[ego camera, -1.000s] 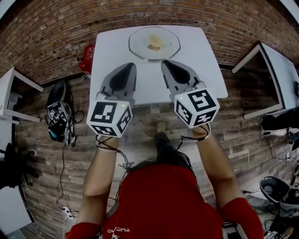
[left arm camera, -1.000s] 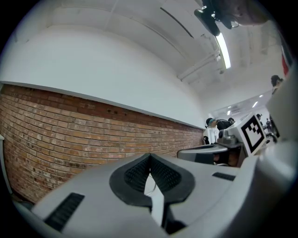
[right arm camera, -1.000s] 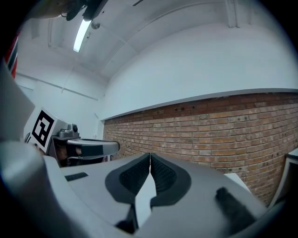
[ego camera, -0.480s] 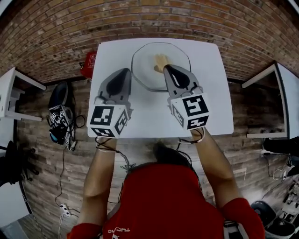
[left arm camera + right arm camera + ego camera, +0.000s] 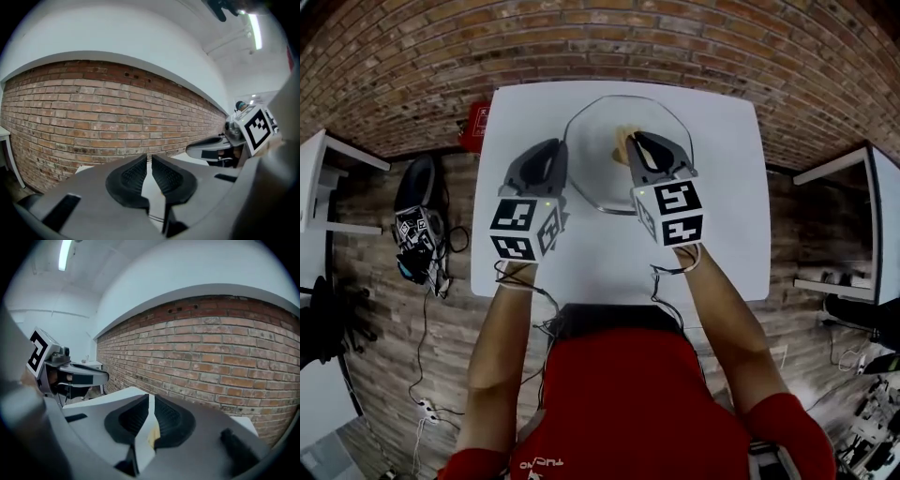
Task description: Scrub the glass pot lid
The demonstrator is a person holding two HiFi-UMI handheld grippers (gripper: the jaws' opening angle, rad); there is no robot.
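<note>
At the round clear glass pot lid [image 5: 598, 159] on the white table [image 5: 727, 197], we've moved in, left gripper [image 5: 549, 148] beside its left rim, right gripper [image 5: 637, 141] over its small yellow sponge [image 5: 622, 143], both closed empty, scrubbing unstarted.

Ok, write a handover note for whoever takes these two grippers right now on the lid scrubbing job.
Left gripper: shut, empty, at the left rim of the glass pot lid.
Right gripper: shut, empty, over the lid beside the yellowish piece at its middle, maybe a sponge.
The lid lies flat on the white table.
Done: both grippers are at the lid.
Left: probably take the yellowish piece, steady the lid, scrub.
</note>
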